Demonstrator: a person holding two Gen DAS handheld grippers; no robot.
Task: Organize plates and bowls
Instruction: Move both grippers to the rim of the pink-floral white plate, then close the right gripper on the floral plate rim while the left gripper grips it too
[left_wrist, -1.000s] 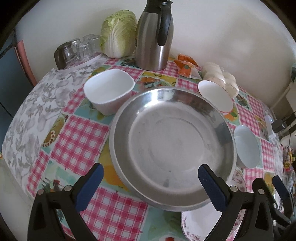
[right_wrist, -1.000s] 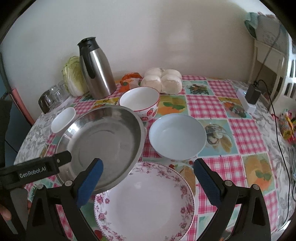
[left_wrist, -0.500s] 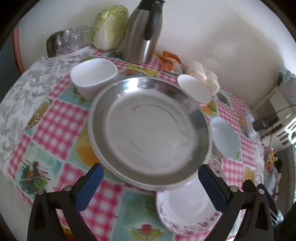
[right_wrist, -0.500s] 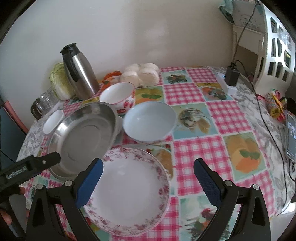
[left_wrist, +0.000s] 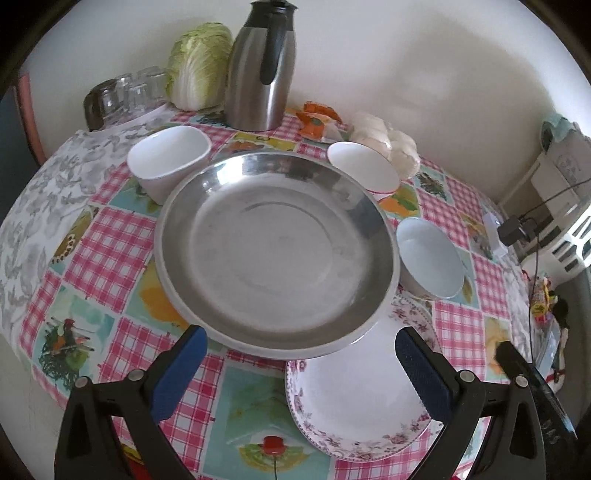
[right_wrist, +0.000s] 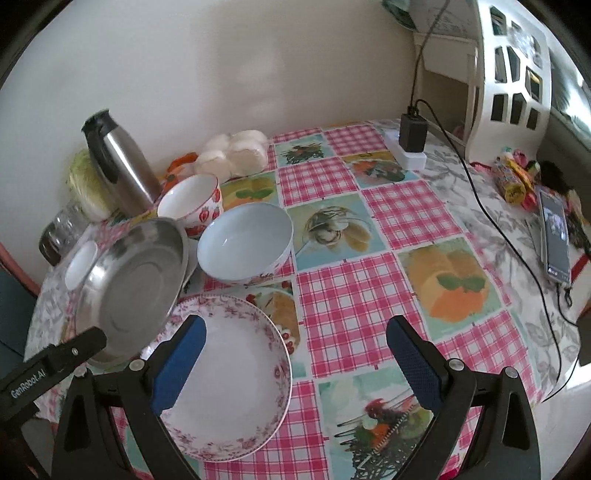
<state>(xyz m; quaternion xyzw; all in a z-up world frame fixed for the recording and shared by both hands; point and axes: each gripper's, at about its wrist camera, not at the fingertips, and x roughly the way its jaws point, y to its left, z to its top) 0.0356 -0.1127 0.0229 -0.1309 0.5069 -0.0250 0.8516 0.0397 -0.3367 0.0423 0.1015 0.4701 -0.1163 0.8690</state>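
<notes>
Tableware sits on a table covered in a pink checked cloth, seen from two hand-held grippers. Landmark: a wide steel pan. Behind it stand a steel flask and a cabbage. A square white bowl touches its far left rim, a strawberry-patterned bowl sits at its far right, and a pale blue bowl lies just to its right. A floral-rimmed plate lies at its near right, partly under its raised edge.

The left gripper hangs with jaws spread wide and empty; the pan lies straight ahead, its near rim between the jaw tips, tilted up over the plate. The right gripper is likewise spread and empty, with the plate beneath its left jaw. The left gripper seems nearer the pan, the right nearer the plate; nothing is stacked yet
</notes>
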